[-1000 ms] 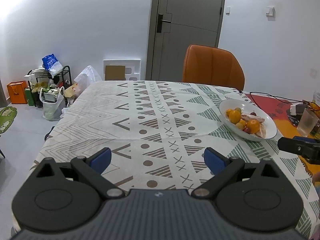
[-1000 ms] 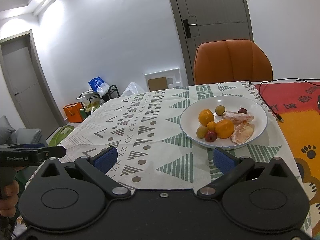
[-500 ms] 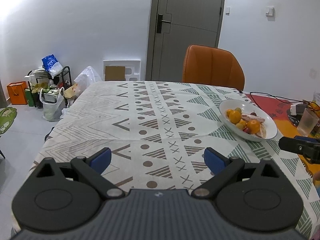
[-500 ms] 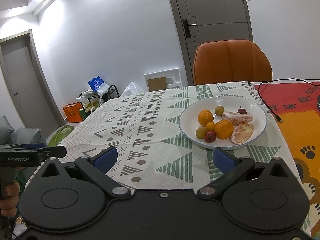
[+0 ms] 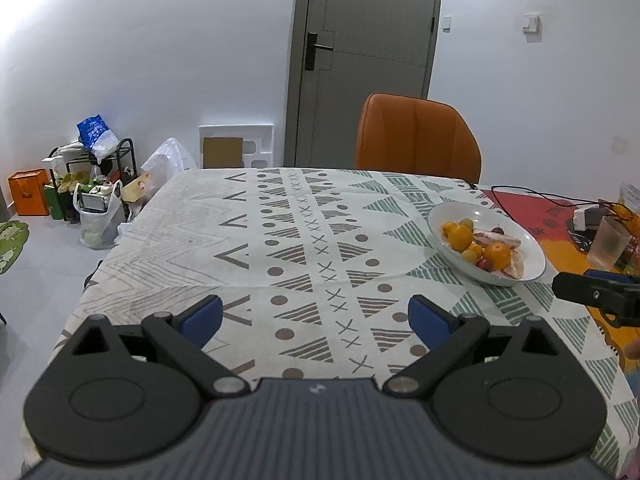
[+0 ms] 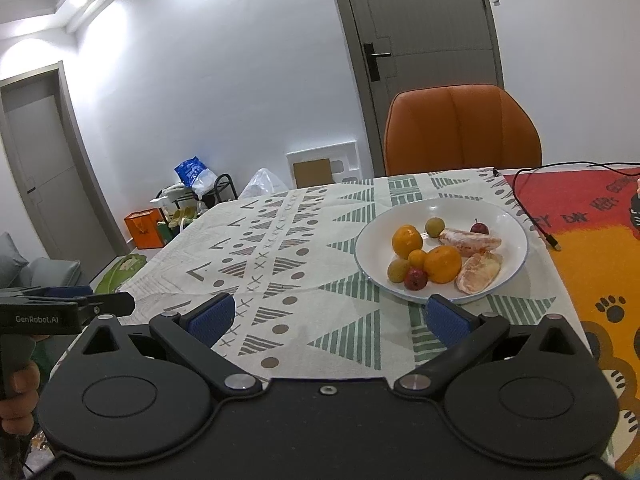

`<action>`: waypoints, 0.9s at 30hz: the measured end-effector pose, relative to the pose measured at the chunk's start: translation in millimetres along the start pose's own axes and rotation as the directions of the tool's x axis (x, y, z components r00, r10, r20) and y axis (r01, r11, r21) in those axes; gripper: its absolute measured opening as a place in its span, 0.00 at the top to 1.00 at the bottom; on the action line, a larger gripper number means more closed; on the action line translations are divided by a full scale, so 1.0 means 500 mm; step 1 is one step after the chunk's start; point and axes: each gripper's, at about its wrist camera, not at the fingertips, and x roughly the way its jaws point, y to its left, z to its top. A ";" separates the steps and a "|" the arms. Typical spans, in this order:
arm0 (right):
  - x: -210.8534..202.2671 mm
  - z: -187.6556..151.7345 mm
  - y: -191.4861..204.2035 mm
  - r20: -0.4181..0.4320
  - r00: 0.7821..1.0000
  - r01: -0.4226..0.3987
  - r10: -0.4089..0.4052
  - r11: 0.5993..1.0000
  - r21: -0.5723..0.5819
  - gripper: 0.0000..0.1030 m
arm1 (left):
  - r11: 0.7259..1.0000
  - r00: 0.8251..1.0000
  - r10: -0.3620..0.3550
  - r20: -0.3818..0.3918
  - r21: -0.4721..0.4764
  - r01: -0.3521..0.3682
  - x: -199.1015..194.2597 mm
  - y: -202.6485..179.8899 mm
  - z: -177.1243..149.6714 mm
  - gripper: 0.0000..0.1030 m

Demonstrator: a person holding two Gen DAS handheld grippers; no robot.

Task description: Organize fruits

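A white plate [image 6: 512, 220] [image 5: 440, 220] sits on the patterned tablecloth and holds oranges [image 6: 442, 264], small green fruits [image 6: 435, 226], small red fruits [image 6: 415, 279] and peeled citrus pieces [image 6: 478, 268]. My right gripper [image 6: 327, 318] is open and empty, just short of the plate's near rim. My left gripper [image 5: 316, 316] is open and empty over the tablecloth, well left of the plate. Each gripper shows at the edge of the other's view.
An orange chair [image 5: 416, 140] stands at the table's far side. A red and orange mat [image 6: 600, 240] with a black cable [image 6: 532, 216] lies right of the plate. A frosted cup [image 5: 608, 244] and small items stand at the far right.
The right gripper has crept slightly closer to the plate. The left gripper has barely moved.
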 end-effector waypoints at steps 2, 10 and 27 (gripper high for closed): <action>-0.003 0.001 -0.002 0.004 1.000 0.001 -0.001 1.000 0.001 0.00 | 1.000 1.000 -0.002 0.001 0.005 0.002 -0.001 -0.003 0.000 0.05; -0.006 -0.001 -0.003 0.006 1.000 0.009 -0.009 1.000 -0.003 0.00 | 1.000 1.000 -0.011 0.000 0.007 0.011 0.000 -0.008 0.001 0.05; -0.011 -0.005 -0.017 0.009 1.000 0.026 -0.026 1.000 0.008 0.00 | 0.999 0.999 -0.033 -0.006 0.020 0.033 0.009 -0.024 0.001 0.05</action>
